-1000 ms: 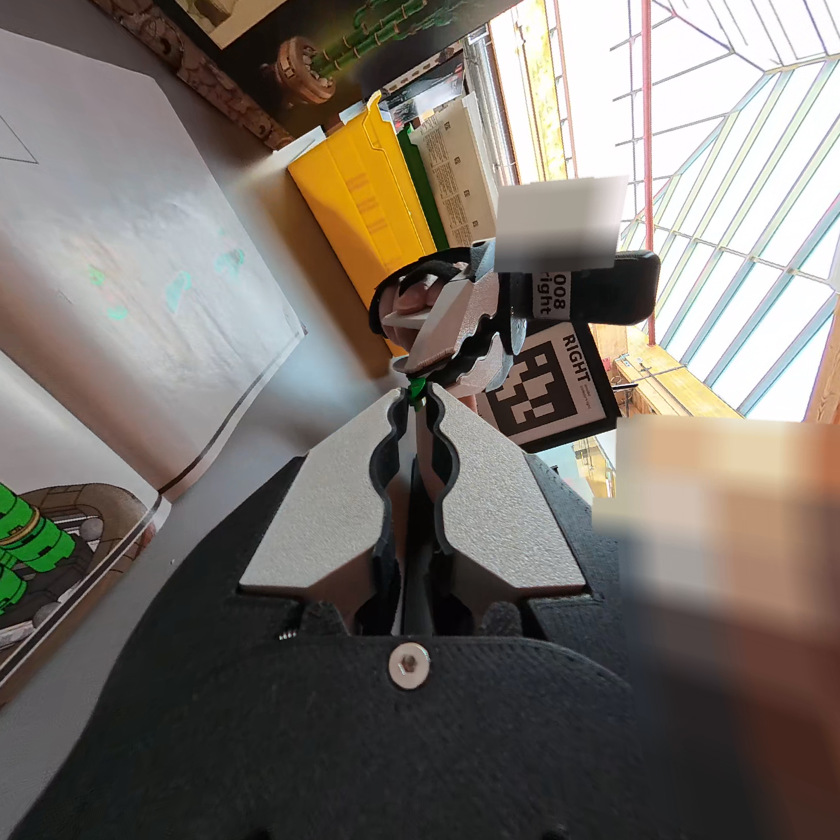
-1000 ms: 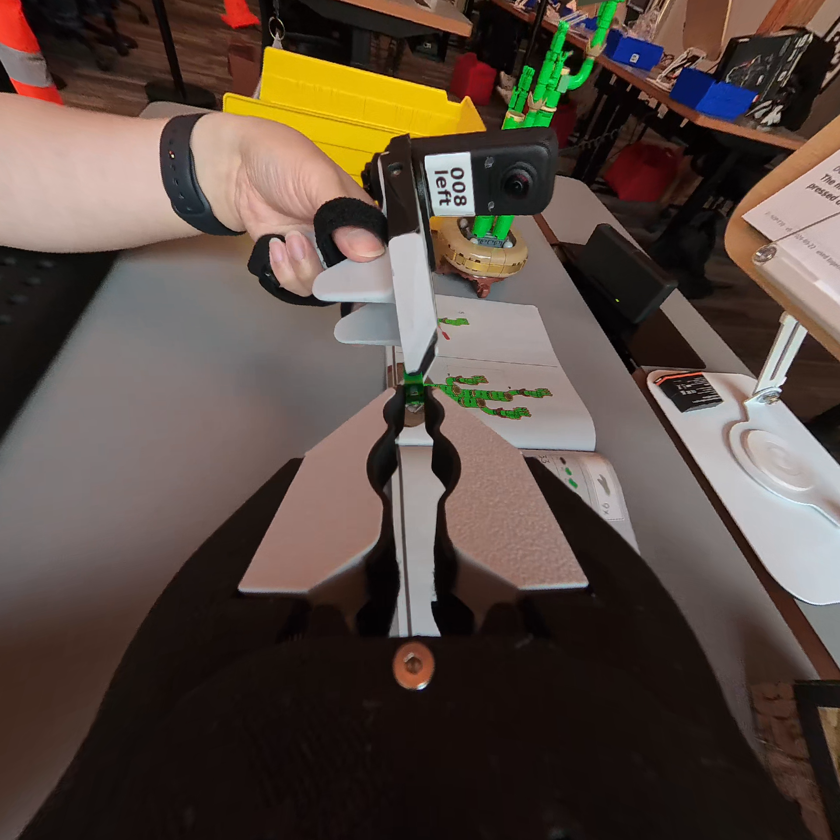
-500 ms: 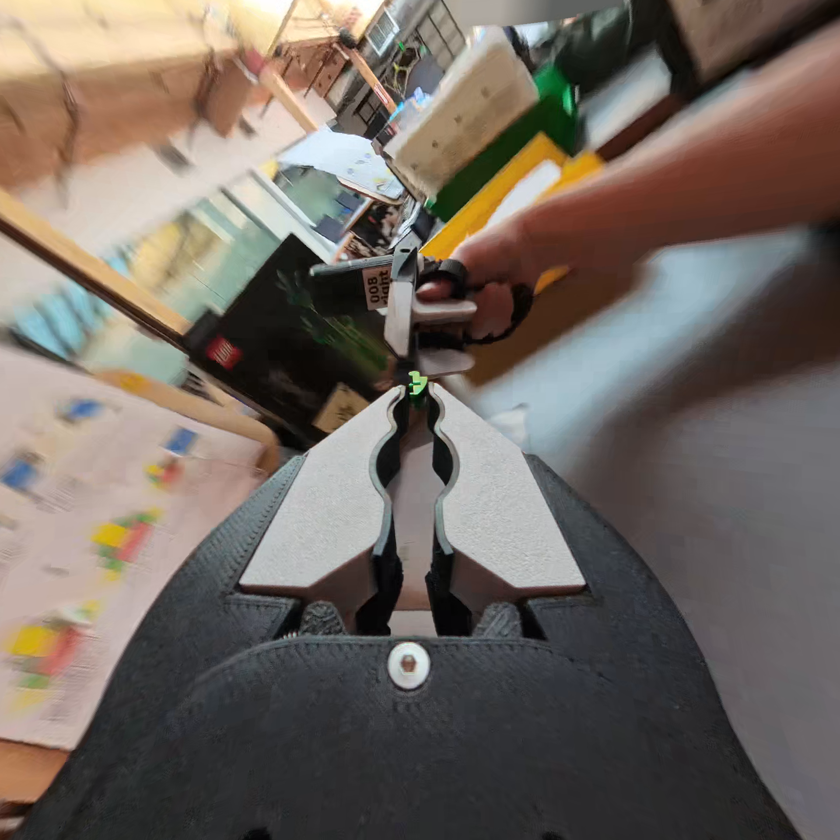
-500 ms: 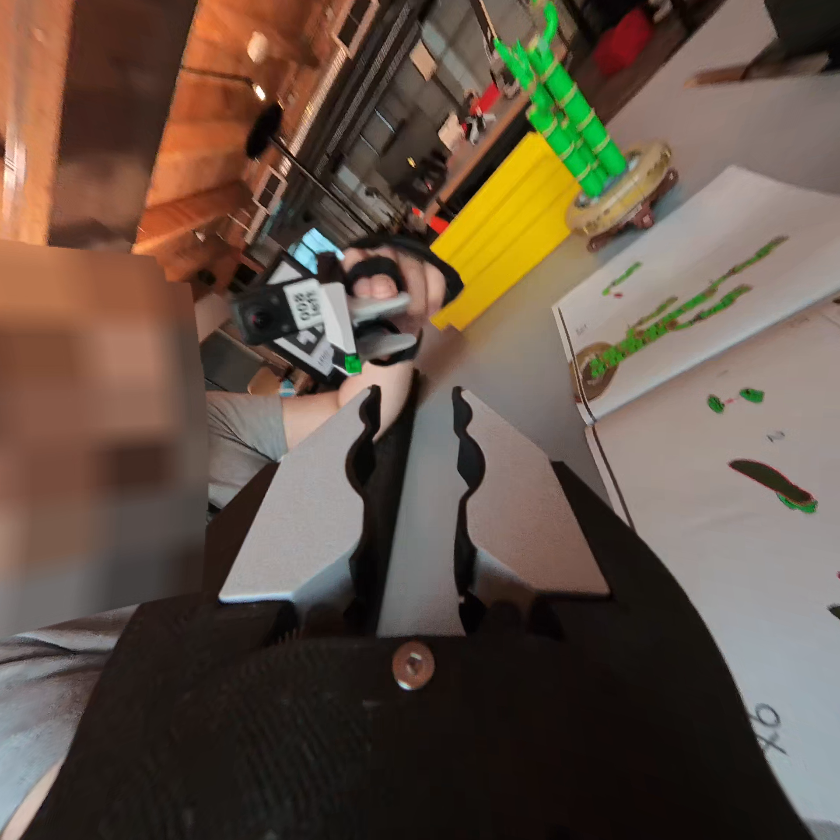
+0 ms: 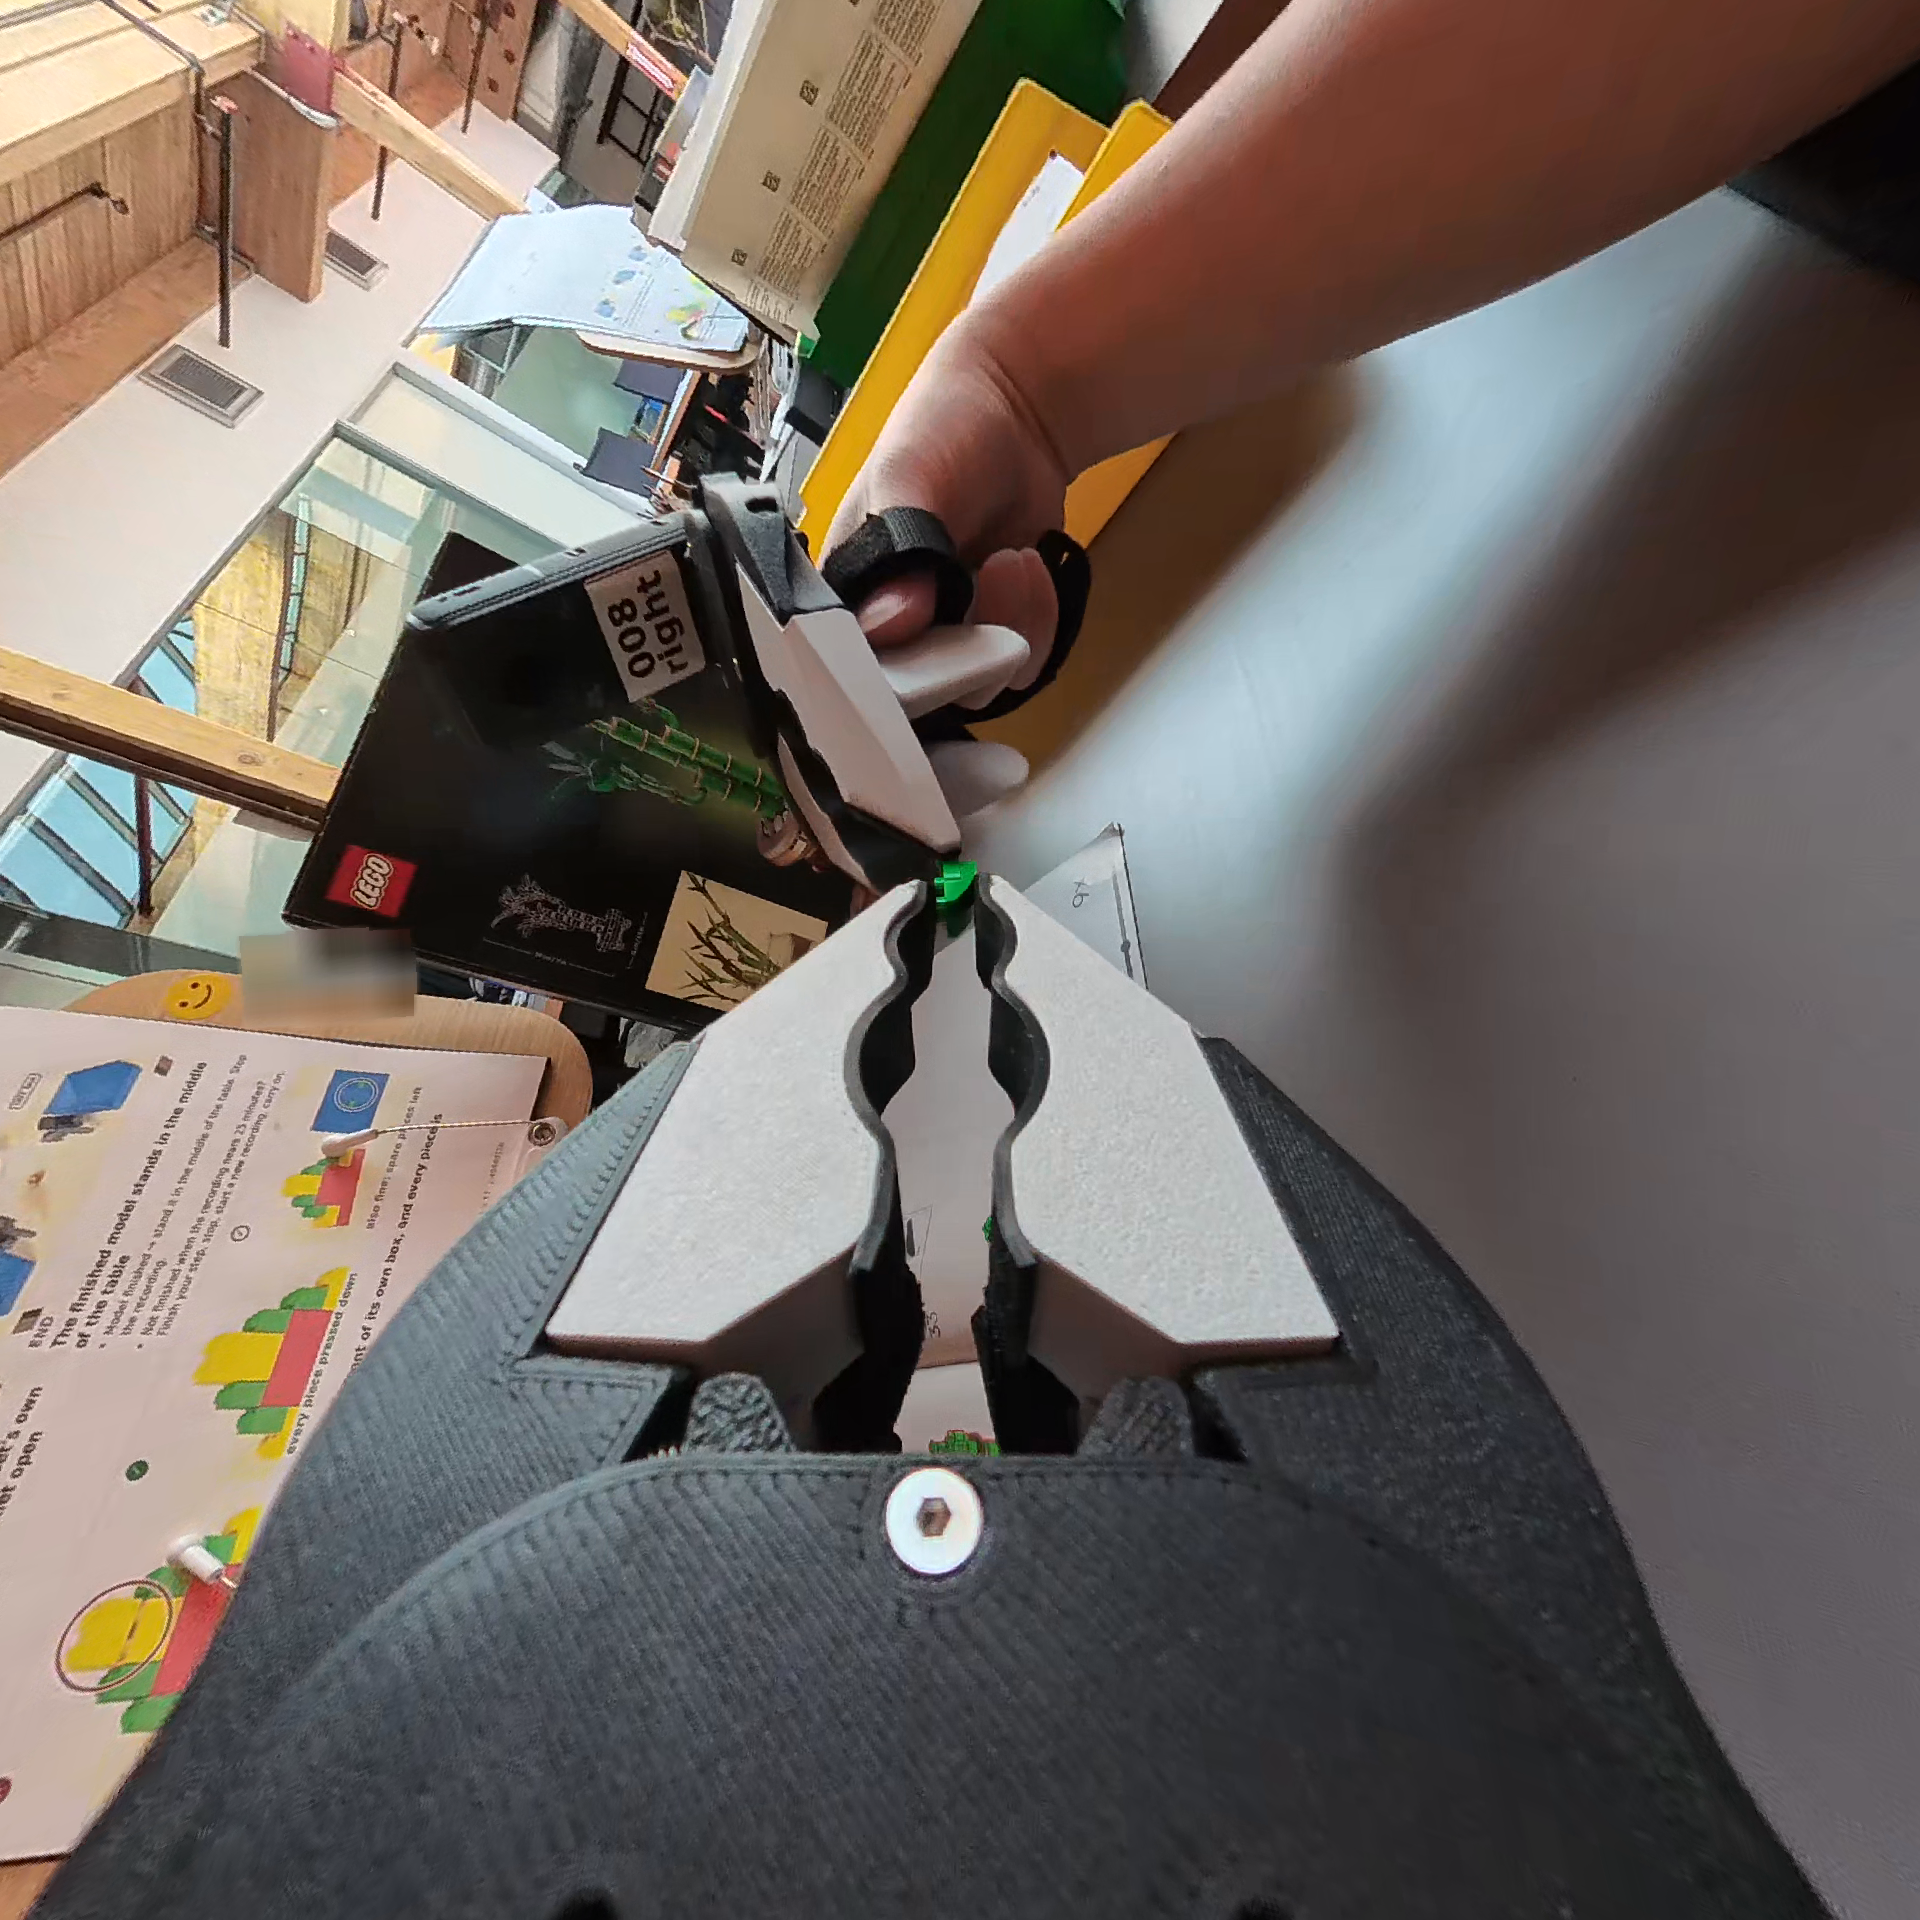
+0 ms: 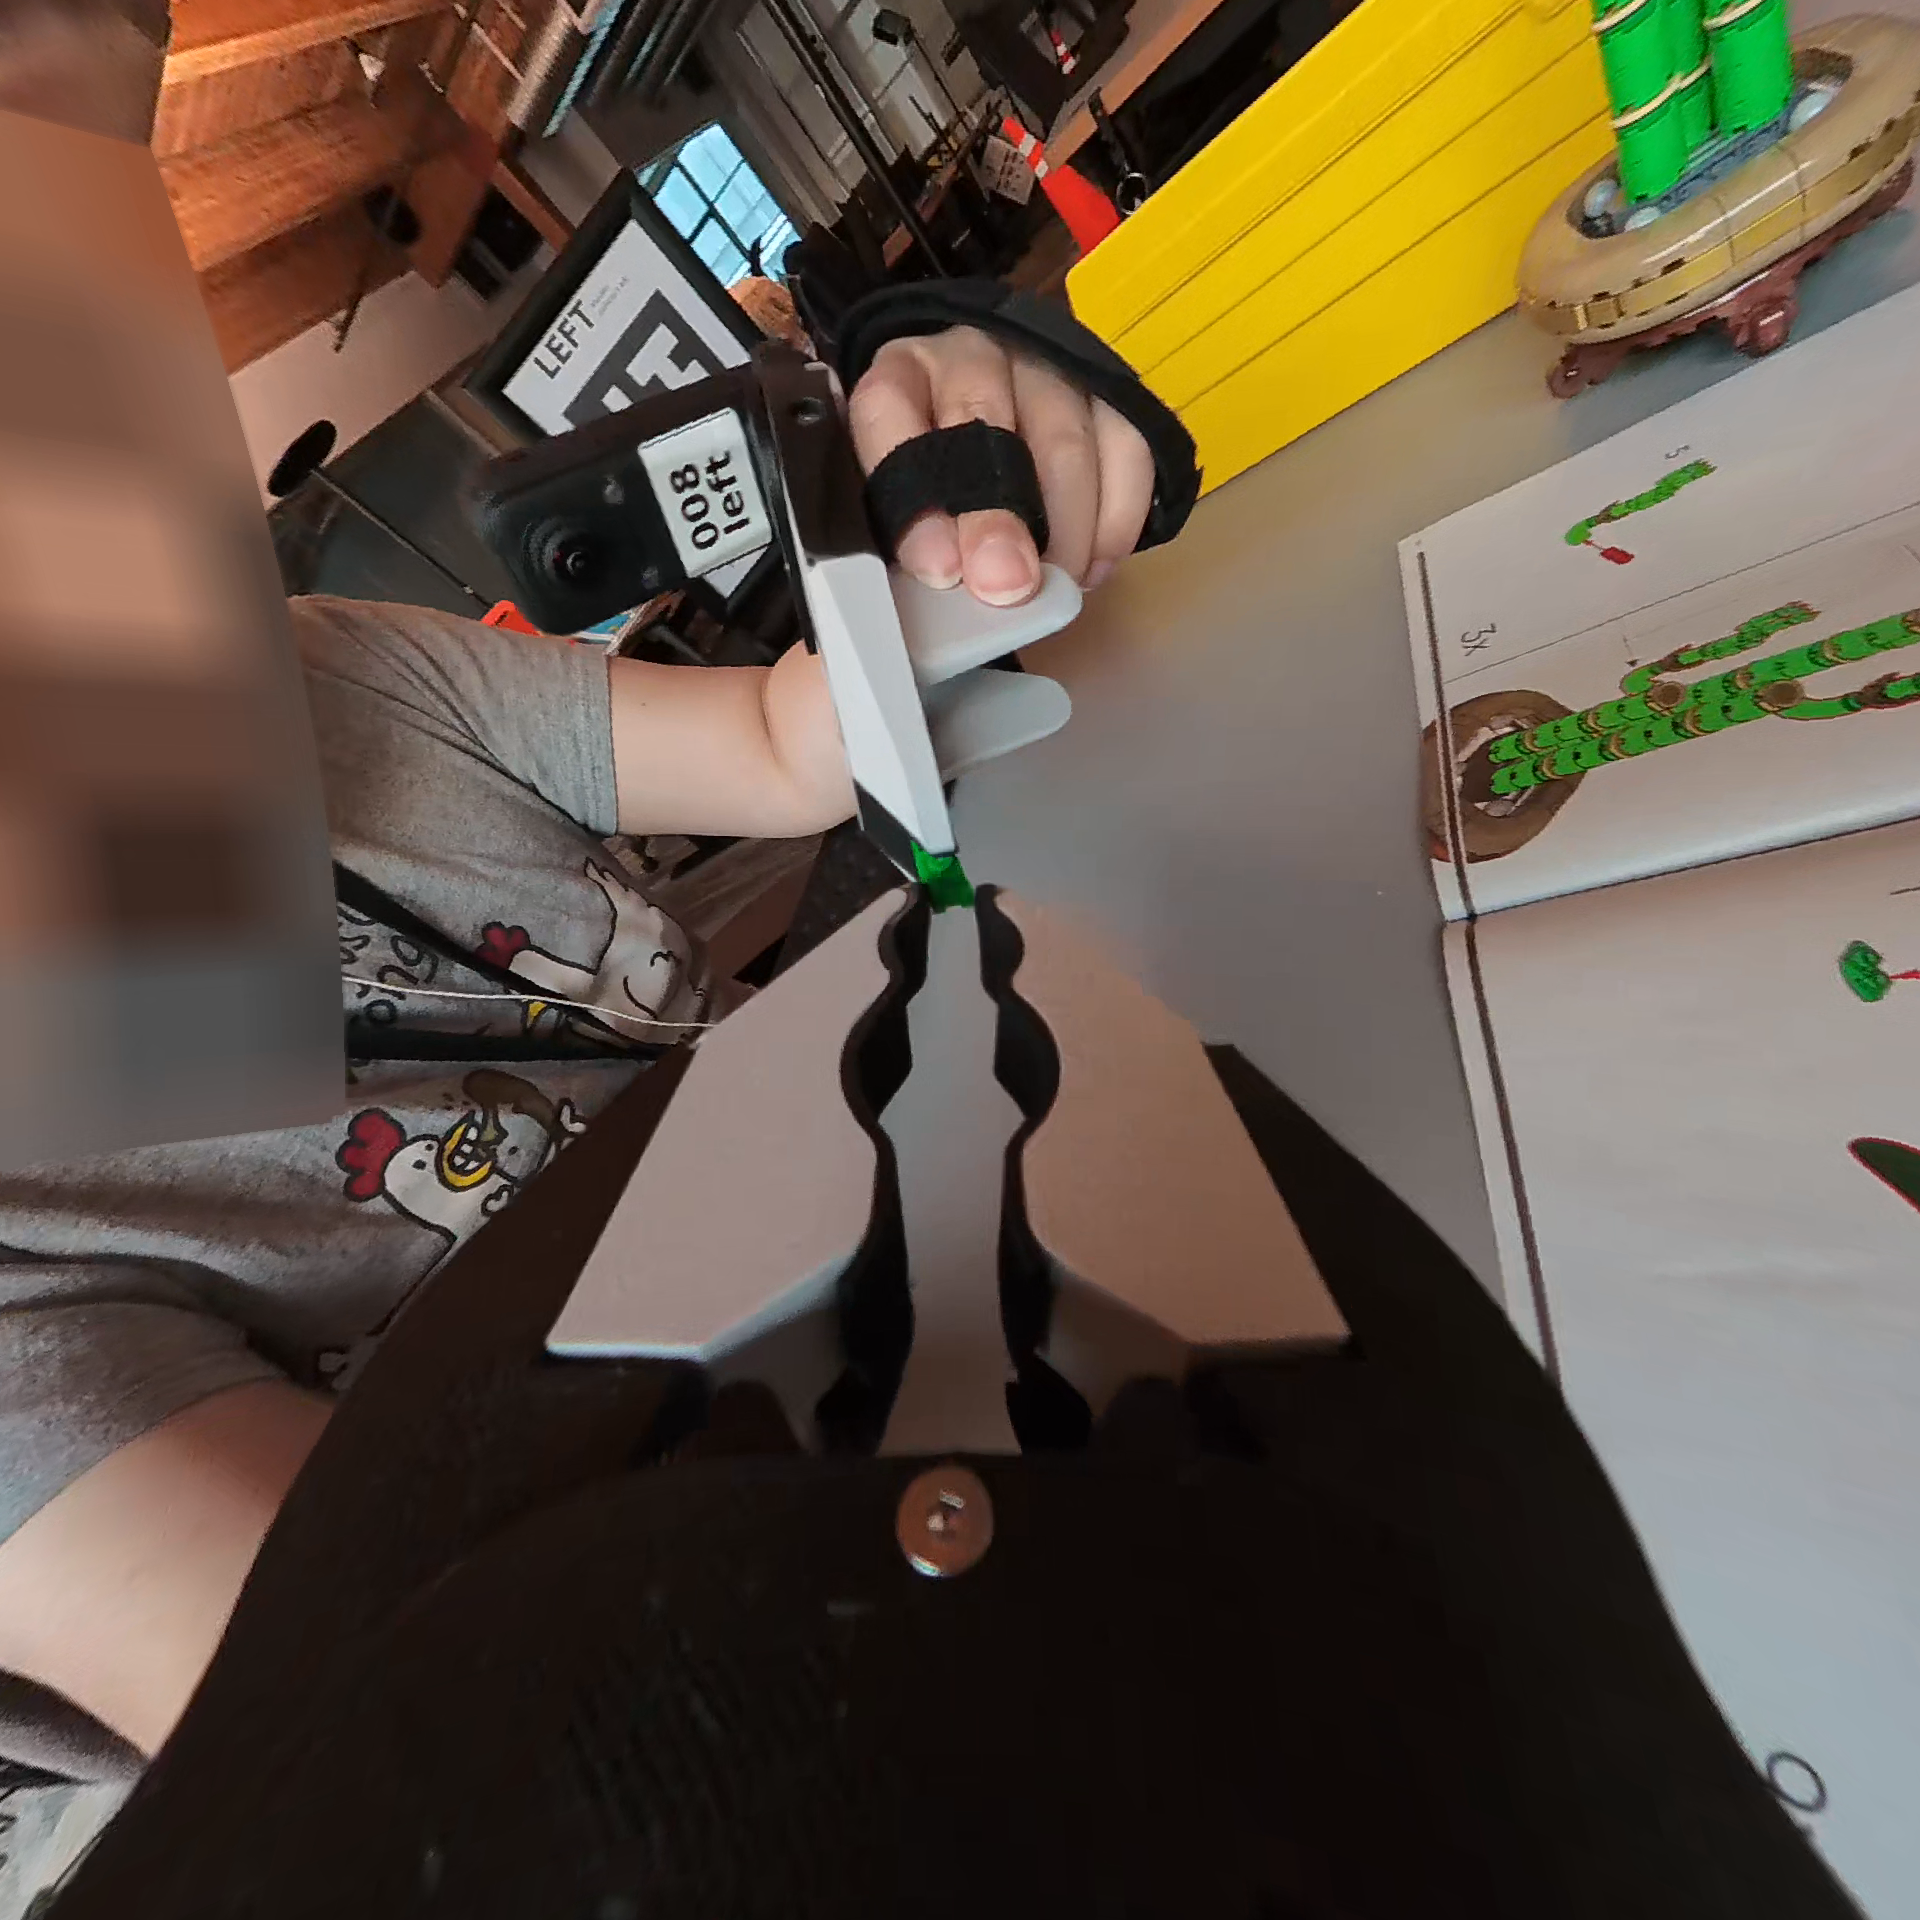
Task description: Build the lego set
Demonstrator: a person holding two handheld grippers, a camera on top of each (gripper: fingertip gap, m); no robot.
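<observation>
A small green Lego piece (image 5: 951, 883) is pinched at the tips of my left gripper (image 5: 953, 891), which is shut on it. My right gripper (image 5: 935, 844) meets it tip to tip from above in the left wrist view. In the right wrist view the green piece (image 6: 940, 878) sits between the tips of my right gripper (image 6: 950, 902), which is shut on its near end, while my left gripper (image 6: 928, 844) grips the far end. Both are held in the air above the grey table (image 6: 1247, 675). The built green bamboo model (image 6: 1683, 125) stands in its tan ring base at the far right.
An open instruction booklet (image 6: 1662, 748) lies on the table at the right. A yellow bin (image 6: 1330, 260) stands behind, also seen in the left wrist view (image 5: 935, 312). A black Lego box (image 5: 540, 852) and a printed sheet on a wooden board (image 5: 208, 1247) stand at the left. The person's torso is close. My two grippers' fingertips are within a few centimetres of each other. The built green bamboo model (image 6: 1683, 125) is about 35 cm from both grippers' fingertips.
Half a second ago my right gripper was open and apart from the left one. It has come back and shut on the green piece. Both grippers have tilted.
</observation>
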